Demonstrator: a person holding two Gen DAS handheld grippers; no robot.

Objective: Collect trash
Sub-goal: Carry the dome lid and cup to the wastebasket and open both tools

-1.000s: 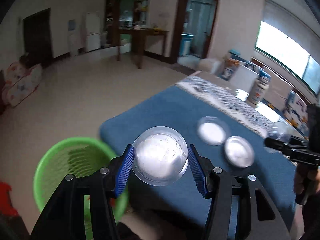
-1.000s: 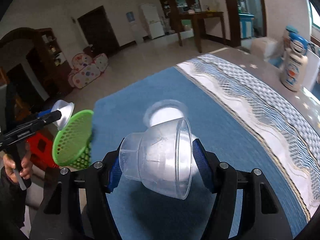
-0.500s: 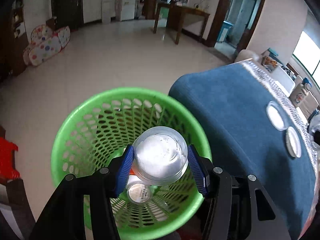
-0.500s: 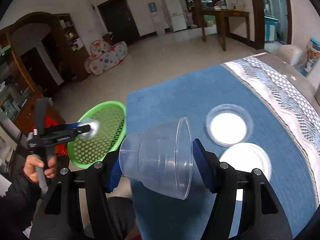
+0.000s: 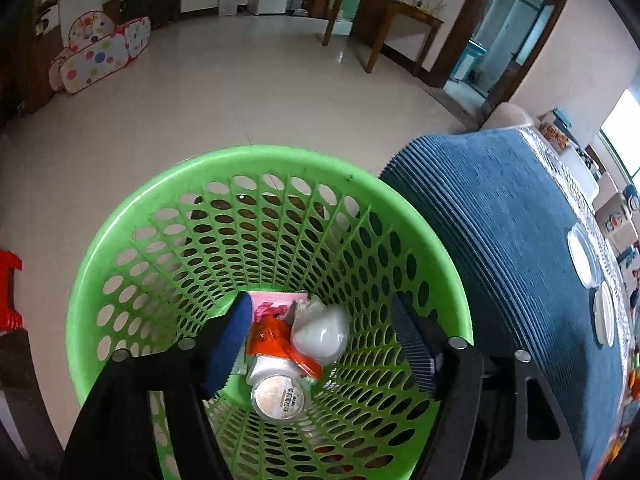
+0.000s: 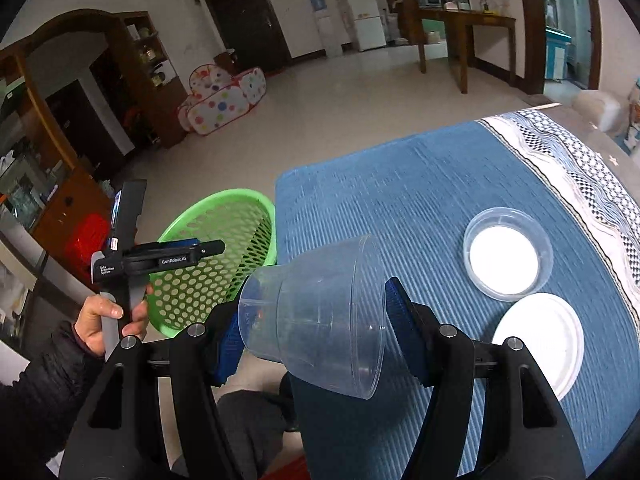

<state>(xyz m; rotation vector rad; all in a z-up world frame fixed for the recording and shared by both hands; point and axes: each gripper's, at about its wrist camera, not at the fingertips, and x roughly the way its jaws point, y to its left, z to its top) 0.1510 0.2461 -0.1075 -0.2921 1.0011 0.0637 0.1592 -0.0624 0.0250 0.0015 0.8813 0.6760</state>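
My left gripper [image 5: 324, 340] is open and empty, held over the green mesh basket [image 5: 168, 200]. A clear plastic cup [image 5: 320, 334] lies inside the basket among an orange wrapper [image 5: 272, 340], a pink packet [image 5: 272, 300] and a lidded tub [image 5: 280, 396]. My right gripper [image 6: 312, 328] is shut on a clear plastic cup [image 6: 320, 316], held sideways above the front edge of the blue table [image 6: 400, 184]. The left gripper [image 6: 208, 246] also shows in the right wrist view, over the basket [image 6: 208, 264].
A clear round container [image 6: 508, 254] and a white lid [image 6: 540, 344] lie on the blue tablecloth at the right. A red stool [image 5: 8, 288] stands left of the basket. A polka-dot play tent [image 6: 224, 100] and a wooden table [image 6: 460, 36] stand across the floor.
My left gripper opened and let its clear cup fall into the basket. My right gripper still holds its cup and has shifted slightly toward the table's front left.
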